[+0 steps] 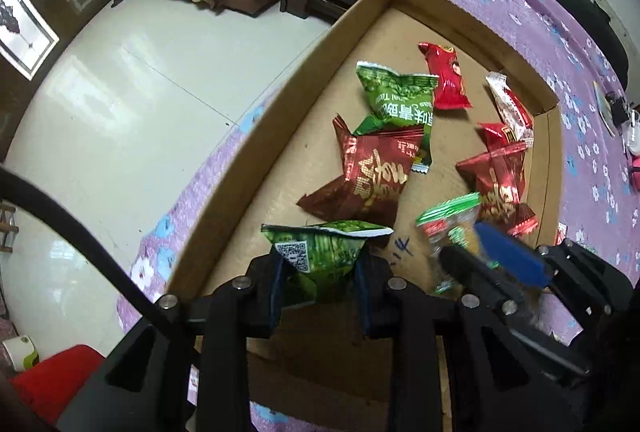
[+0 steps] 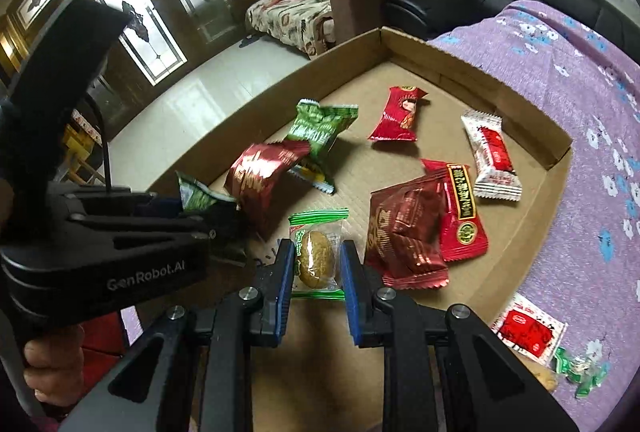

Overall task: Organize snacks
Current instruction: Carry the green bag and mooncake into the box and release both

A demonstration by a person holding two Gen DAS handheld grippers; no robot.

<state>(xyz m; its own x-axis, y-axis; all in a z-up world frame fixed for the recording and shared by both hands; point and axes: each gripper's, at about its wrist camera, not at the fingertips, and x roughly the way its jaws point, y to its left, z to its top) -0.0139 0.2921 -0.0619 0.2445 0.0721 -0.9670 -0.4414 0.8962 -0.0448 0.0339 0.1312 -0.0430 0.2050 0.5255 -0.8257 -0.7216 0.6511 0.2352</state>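
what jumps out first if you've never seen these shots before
Each gripper is clamped on a snack over the cardboard tray: the left gripper holds a green packet, the right gripper a clear-wrapped biscuit. Behind them, red, green and white packets lie scattered across the tray floor. A red-and-white packet lies outside the tray on the purple flowered cloth.

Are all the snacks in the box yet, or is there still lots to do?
Mostly done: several packets already lie in the cardboard box. In hand: the left gripper holds a green packet, and the right gripper holds a cookie, both over the box. Left: a red-and-white packet and a green candy on the purple cloth.
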